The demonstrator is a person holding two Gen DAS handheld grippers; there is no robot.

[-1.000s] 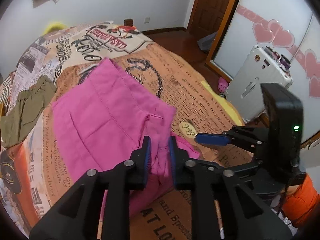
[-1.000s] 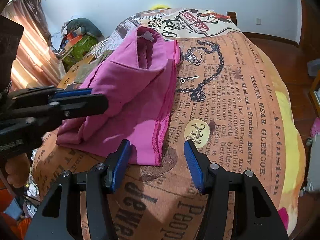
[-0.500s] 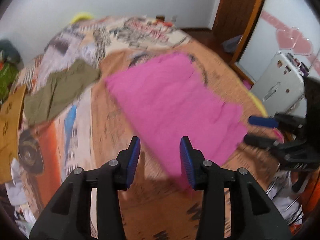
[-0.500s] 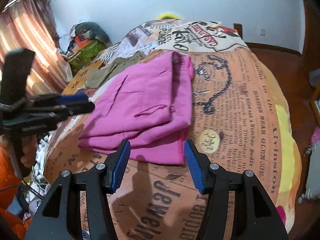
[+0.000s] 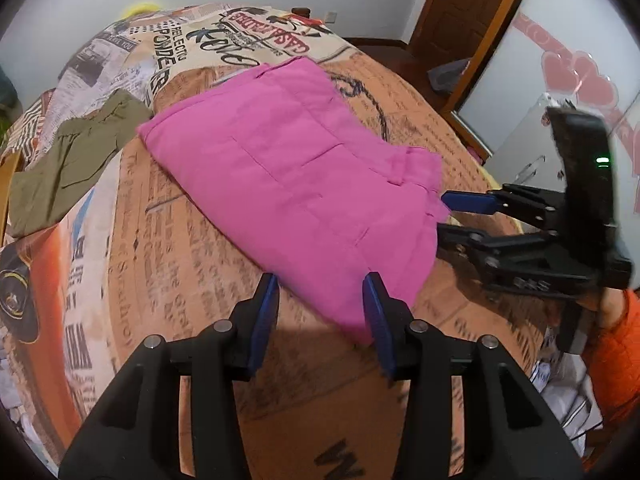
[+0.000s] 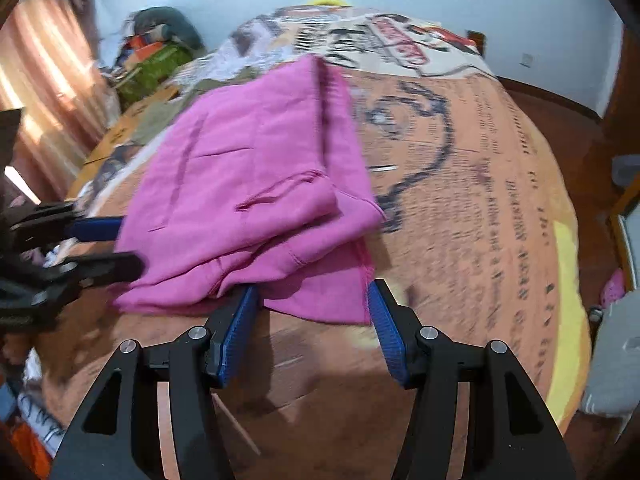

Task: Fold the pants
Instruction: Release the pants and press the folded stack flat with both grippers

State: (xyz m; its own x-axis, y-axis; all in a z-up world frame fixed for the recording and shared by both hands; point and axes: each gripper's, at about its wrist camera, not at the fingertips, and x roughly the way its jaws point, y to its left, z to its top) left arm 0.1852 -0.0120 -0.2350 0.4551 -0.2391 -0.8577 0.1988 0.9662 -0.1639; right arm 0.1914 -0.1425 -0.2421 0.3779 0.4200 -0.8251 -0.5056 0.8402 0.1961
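The pink pants [image 5: 296, 176] lie folded in layers on the newsprint-patterned bedspread [image 5: 168, 248]; they also show in the right wrist view [image 6: 256, 188]. My left gripper [image 5: 320, 304] is open and empty, its jaws at the pants' near edge. My right gripper [image 6: 312, 312] is open and empty at the pants' near hem. The right gripper appears at the right of the left wrist view [image 5: 452, 214], beside the pants' corner. The left gripper appears at the left of the right wrist view [image 6: 116, 244], at the pants' left edge.
Olive green pants [image 5: 68, 160] lie on the bed to the left. A wooden door [image 5: 452, 12] and a white suitcase [image 5: 528, 152] stand at the right. Piled clutter [image 6: 152, 56] sits by the curtain [image 6: 44, 92] past the bed.
My left gripper let go of the pink fabric, opened and drew back. The pants now lie flatter in a folded stack. My right gripper moved closer to the near hem.
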